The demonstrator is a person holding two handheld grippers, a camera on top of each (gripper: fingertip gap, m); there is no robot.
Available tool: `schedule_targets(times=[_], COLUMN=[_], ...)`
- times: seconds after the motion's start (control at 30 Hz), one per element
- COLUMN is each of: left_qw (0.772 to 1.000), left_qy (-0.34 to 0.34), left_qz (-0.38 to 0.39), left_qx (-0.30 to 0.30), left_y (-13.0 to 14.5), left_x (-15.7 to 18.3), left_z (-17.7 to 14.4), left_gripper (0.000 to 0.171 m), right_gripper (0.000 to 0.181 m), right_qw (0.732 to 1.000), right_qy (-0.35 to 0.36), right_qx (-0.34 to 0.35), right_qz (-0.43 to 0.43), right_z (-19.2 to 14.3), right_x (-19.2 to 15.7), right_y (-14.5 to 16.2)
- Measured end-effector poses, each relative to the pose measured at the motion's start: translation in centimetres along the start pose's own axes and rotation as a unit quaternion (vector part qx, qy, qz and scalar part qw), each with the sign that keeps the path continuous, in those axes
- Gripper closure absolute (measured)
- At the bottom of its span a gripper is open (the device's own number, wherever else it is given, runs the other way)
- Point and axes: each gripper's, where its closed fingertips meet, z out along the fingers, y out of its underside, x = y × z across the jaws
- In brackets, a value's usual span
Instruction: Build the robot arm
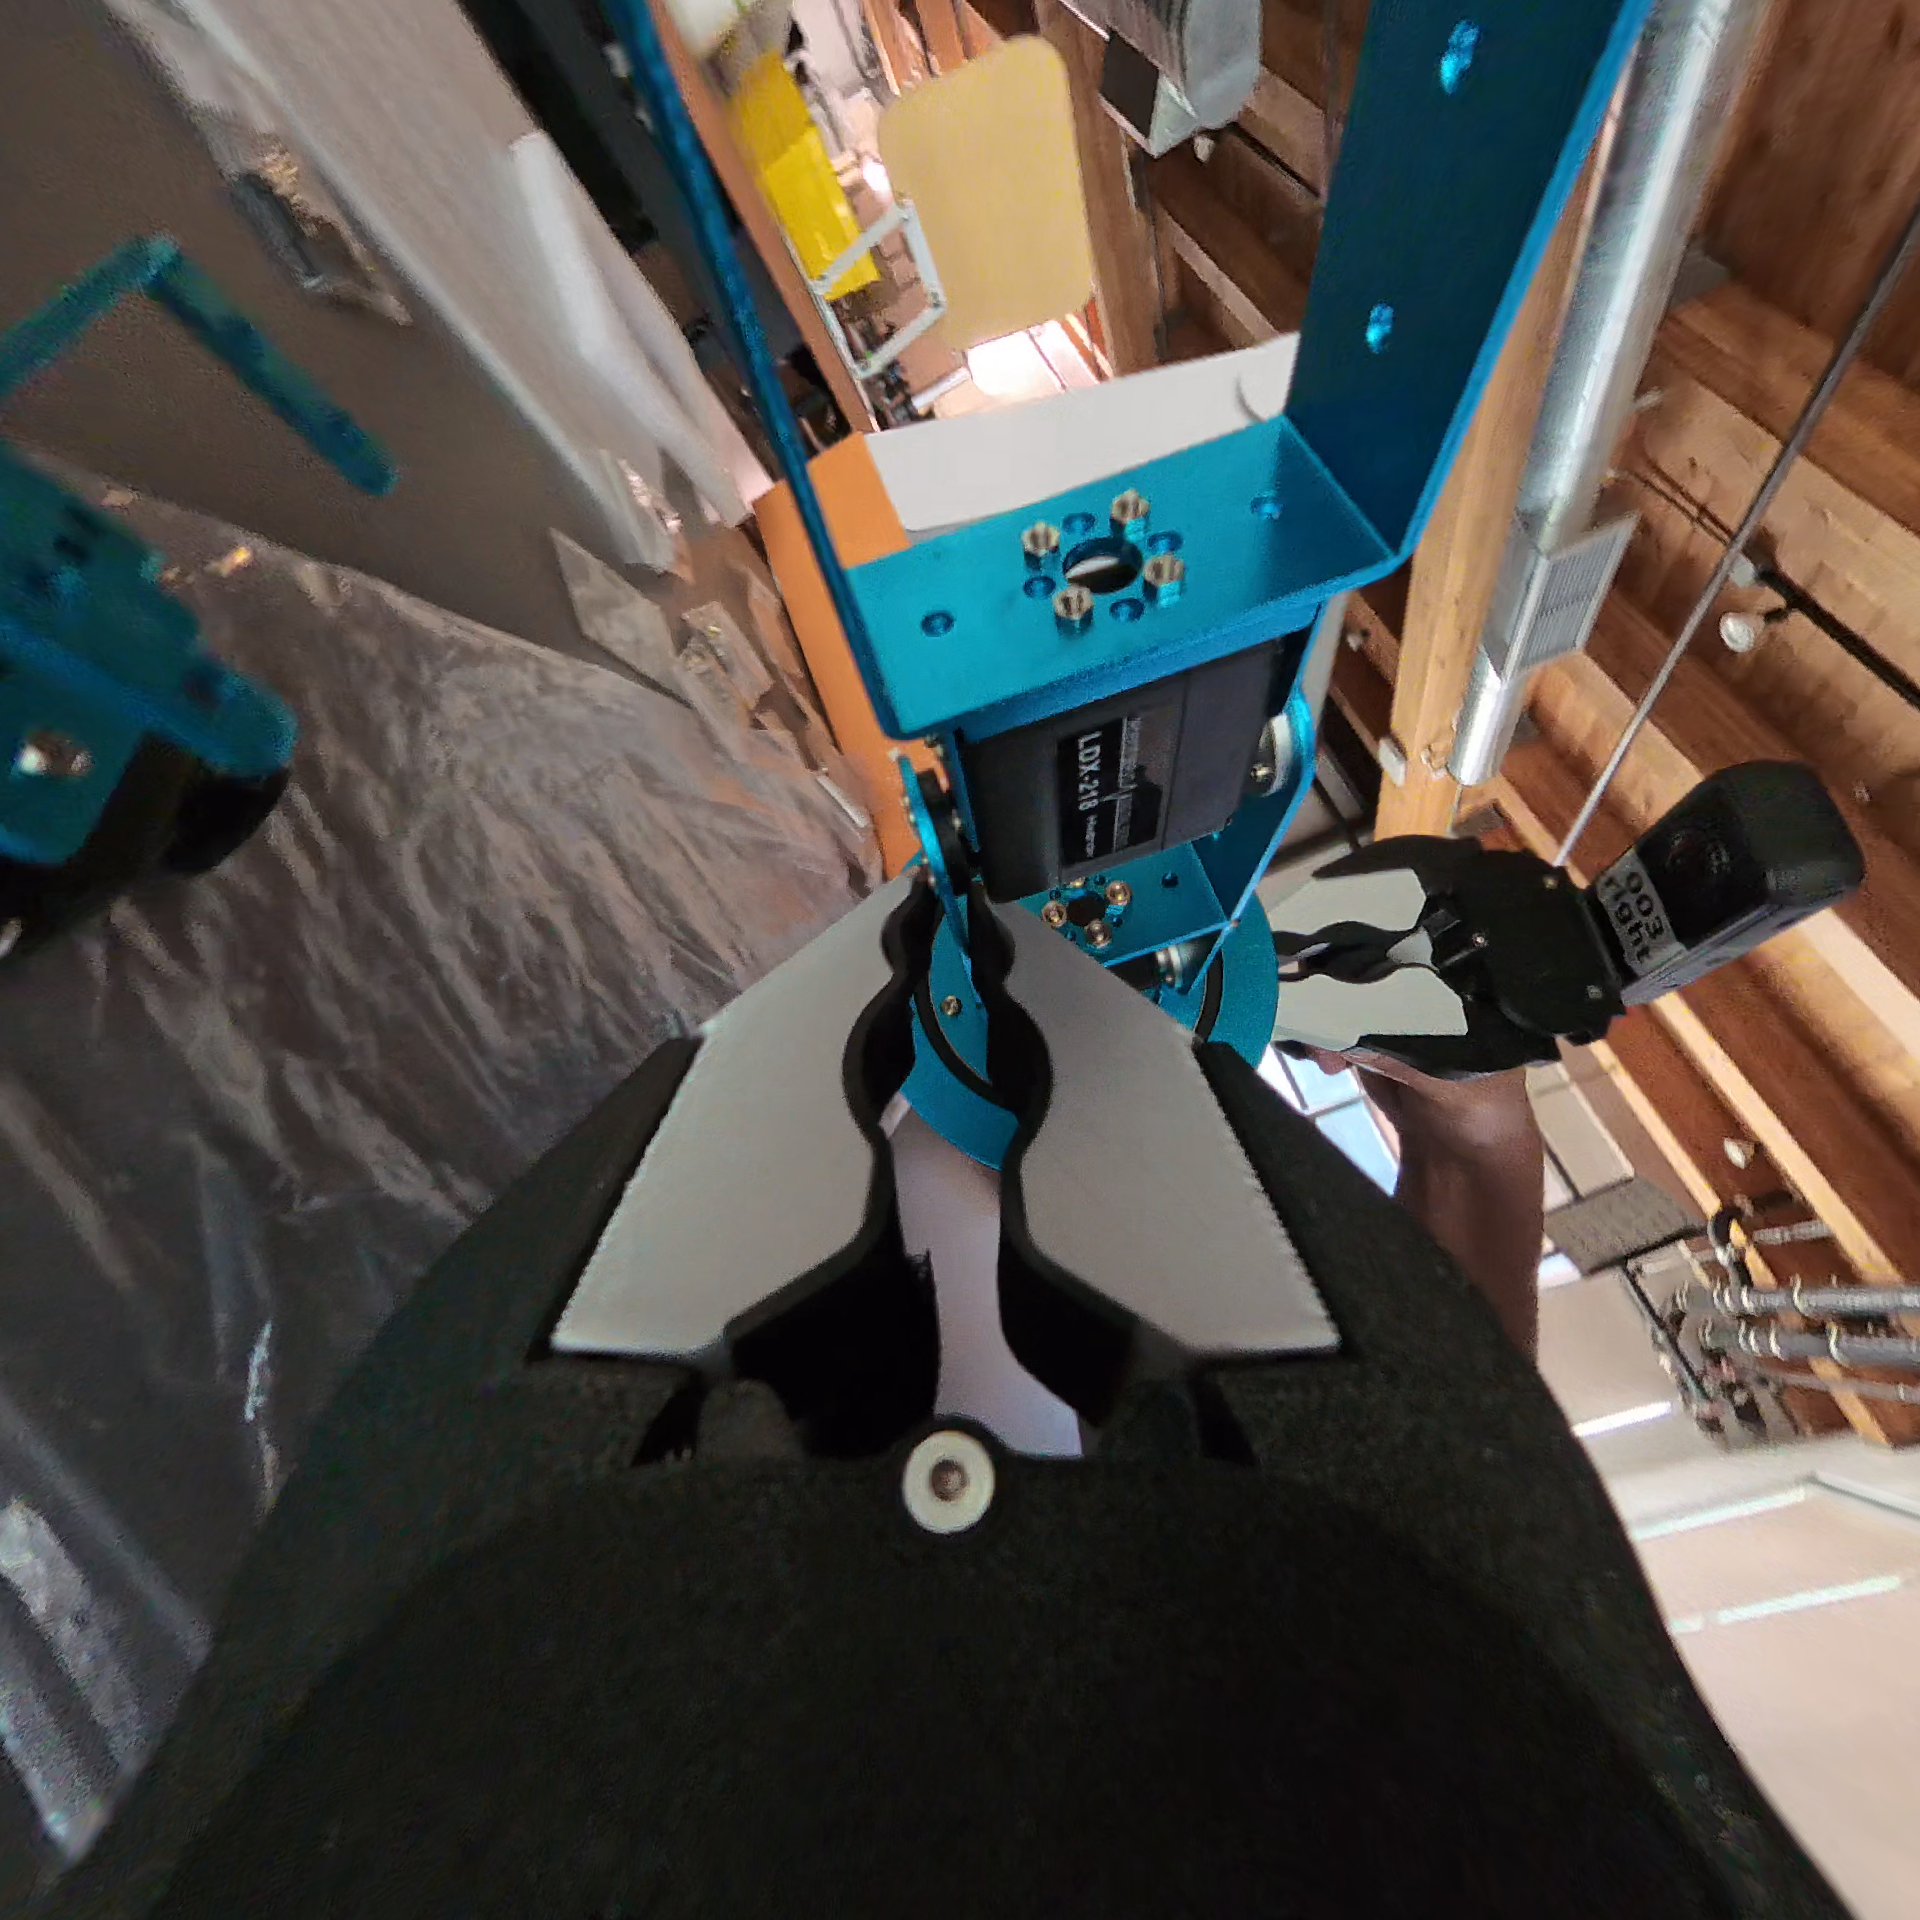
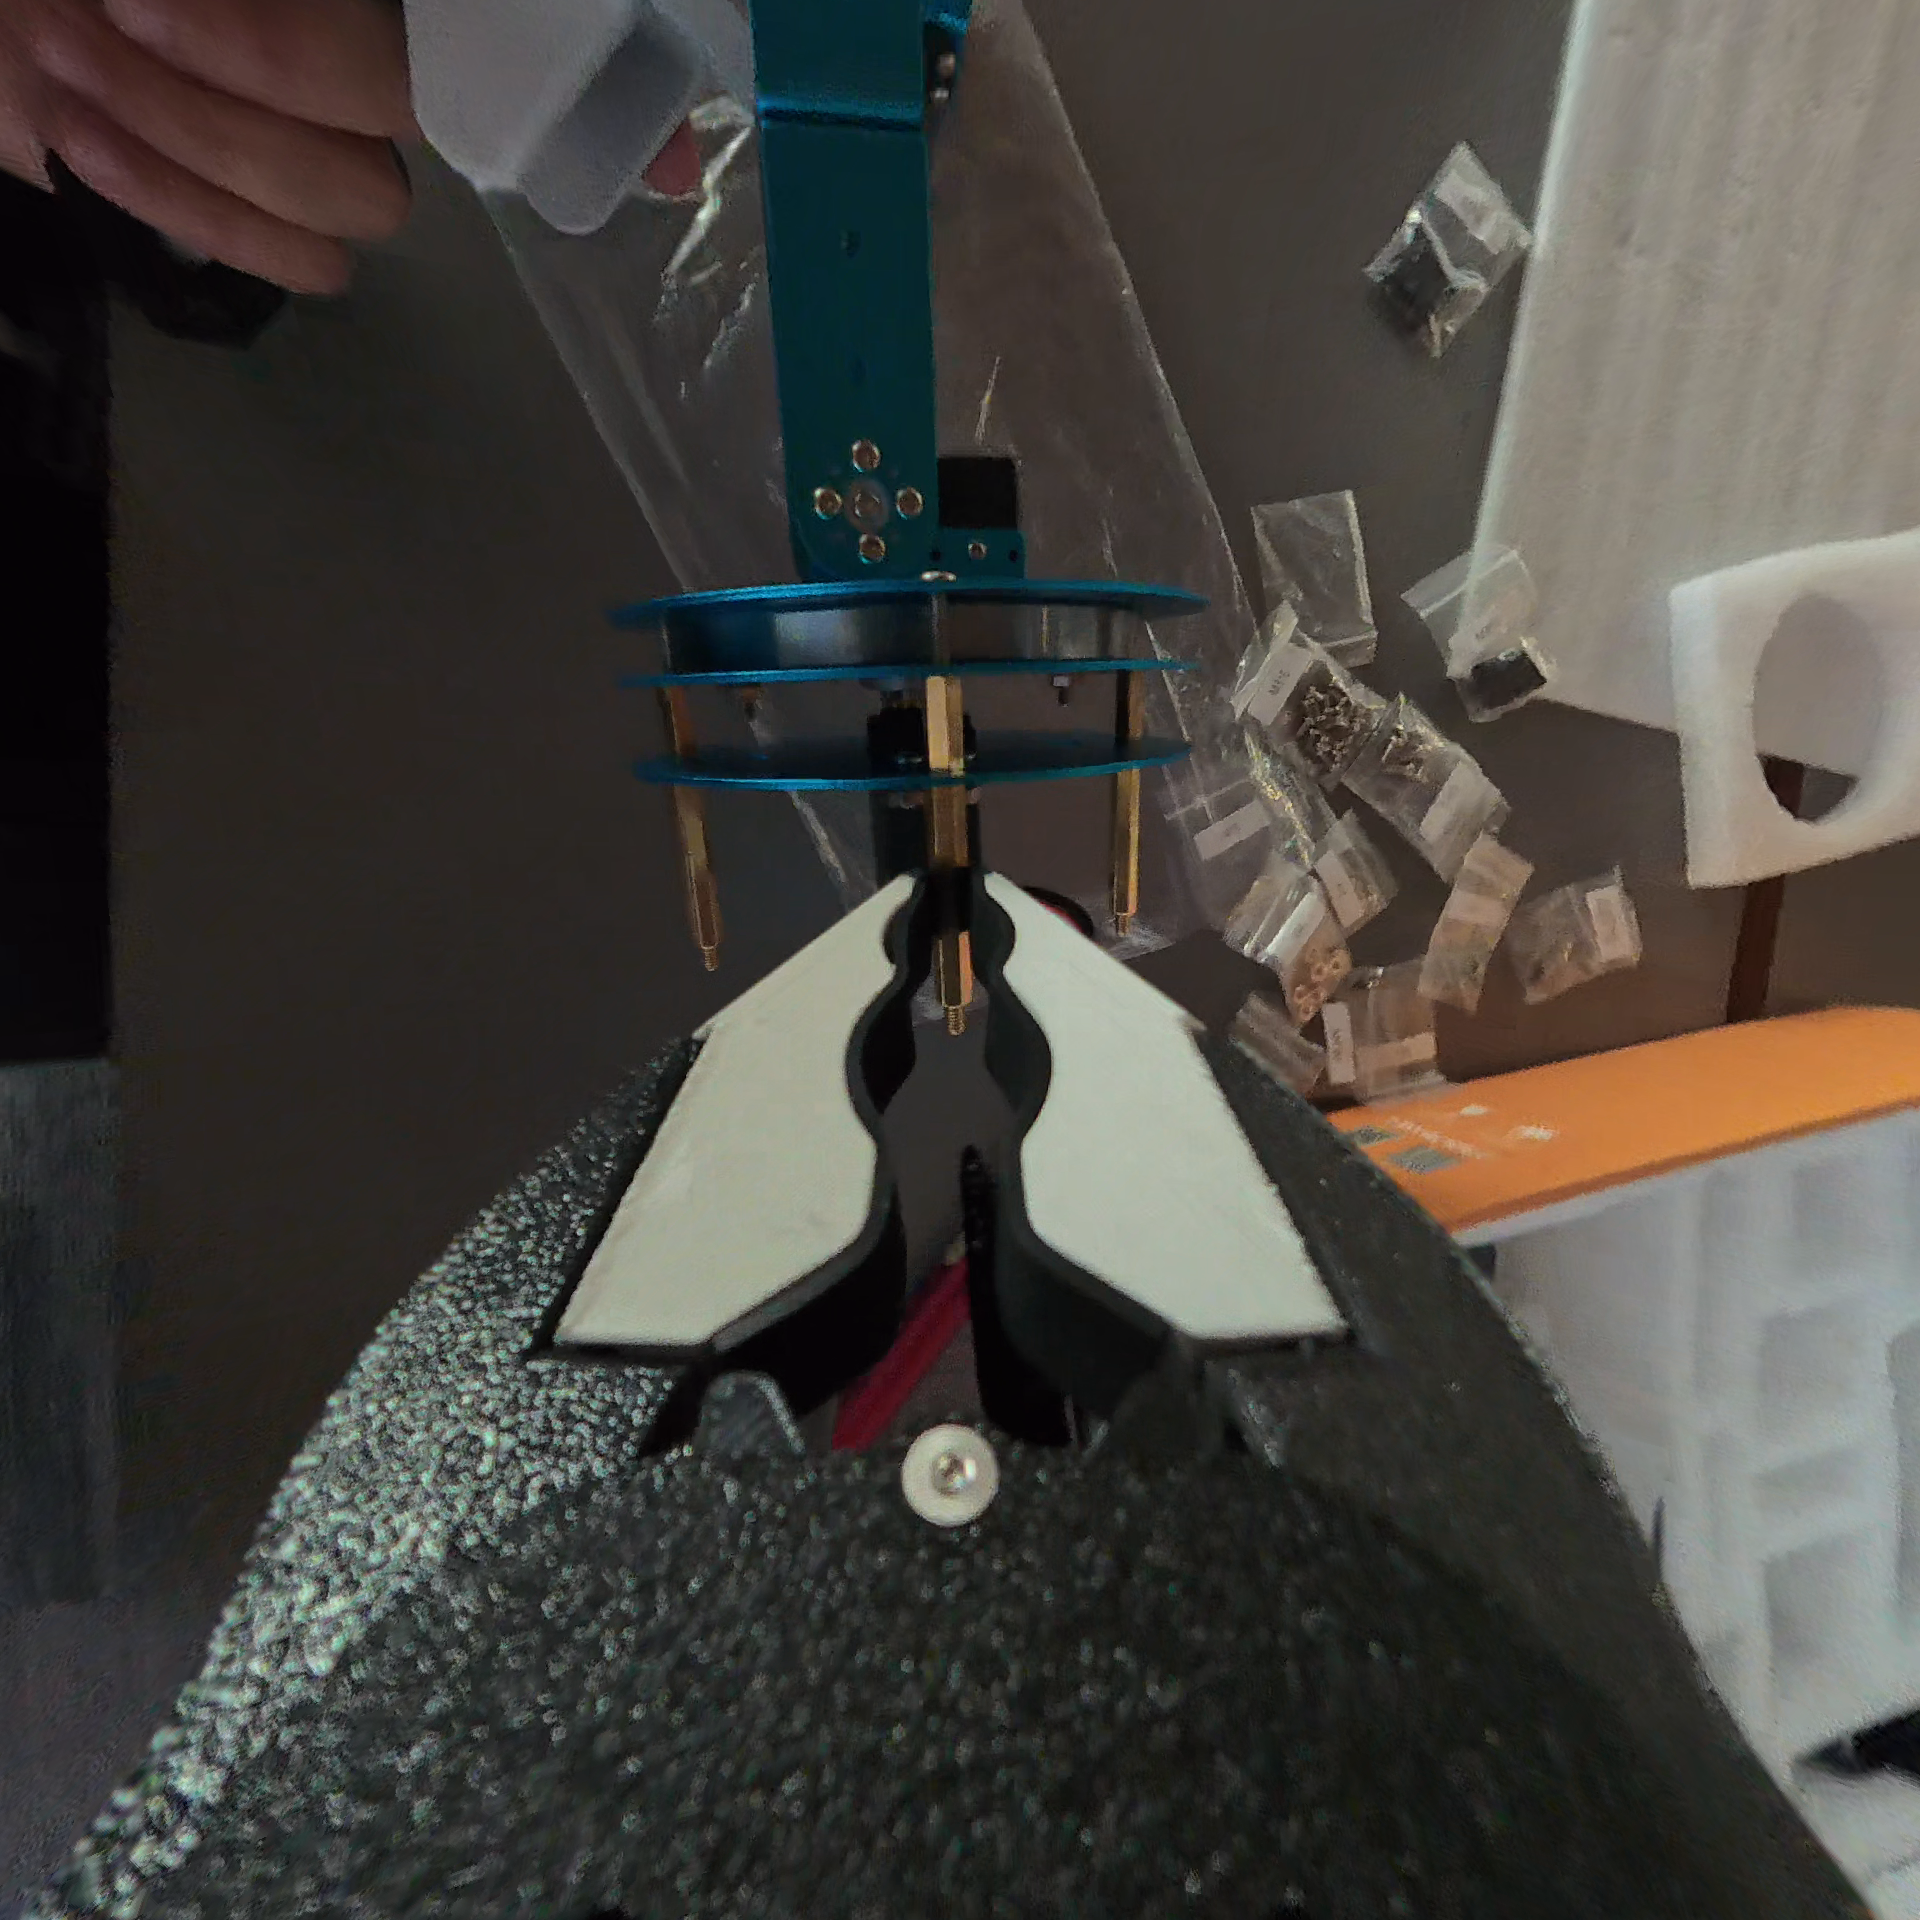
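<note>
A blue metal robot-arm assembly (image 1: pixel 1101 582) with a black servo (image 1: pixel 1122 790) and a round blue base (image 1: pixel 1236 987) is held up in the air. My left gripper (image 1: pixel 948 894) is shut on a thin blue bracket plate (image 1: pixel 951 935) at the assembly's lower part. In the right wrist view the same assembly (image 2: pixel 852 364) shows stacked blue discs (image 2: pixel 904 769) with brass standoffs below. My right gripper (image 2: pixel 951 904) is shut on the middle brass standoff (image 2: pixel 951 966). The right gripper also shows at the right of the left wrist view (image 1: pixel 1309 951).
Several small clear bags of screws (image 2: pixel 1351 831) lie on the dark table. White foam pieces (image 2: pixel 1766 727), an orange and white box (image 2: pixel 1621 1122) and a clear plastic bag (image 2: pixel 1081 416) are near. A hand (image 2: pixel 208 135) is at top left. More blue parts (image 1: pixel 125 727) lie left.
</note>
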Motion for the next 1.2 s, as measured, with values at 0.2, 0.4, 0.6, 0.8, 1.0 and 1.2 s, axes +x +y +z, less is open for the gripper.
schedule_targets(times=[0.2,0.4,0.6,0.8,1.0,1.2], left_qw=[0.997,0.994,0.992,0.987,0.982,0.978], left_qy=[-0.031,-0.063,-0.05,-0.049,-0.047,-0.051], left_qz=[-0.067,-0.085,-0.117,-0.151,-0.176,-0.175], left_qx=[0.028,0.028,0.003,-0.028,-0.049,-0.102], left_y=[1.4,2.2,2.6,4.5,5.0,6.5], left_x=[-1.5,-2.6,-2.7,-2.6,-2.9,-2.7], left_z=[1.6,2.3,2.0,1.2,1.2,1.1], left_gripper=[0.166,0.165,0.165,0.167,0.166,0.163], right_gripper=[0.177,0.176,0.176,0.177,0.176,0.176], right_qw=[0.997,0.992,0.988,0.984,0.982,0.979], right_qy=[-0.051,-0.08,-0.081,-0.067,-0.064,-0.029], right_qx=[-0.02,-0.004,-0.024,-0.012,-0.018,-0.03], right_qz=[-0.055,-0.097,-0.13,-0.165,-0.175,-0.198], right_z=[1.8,2.8,2.8,2.8,2.7,2.9], right_x=[3.4,5.6,5.6,5.7,5.8,6.7], right_y=[1.9,2.1,1.9,1.5,1.4,0.8])
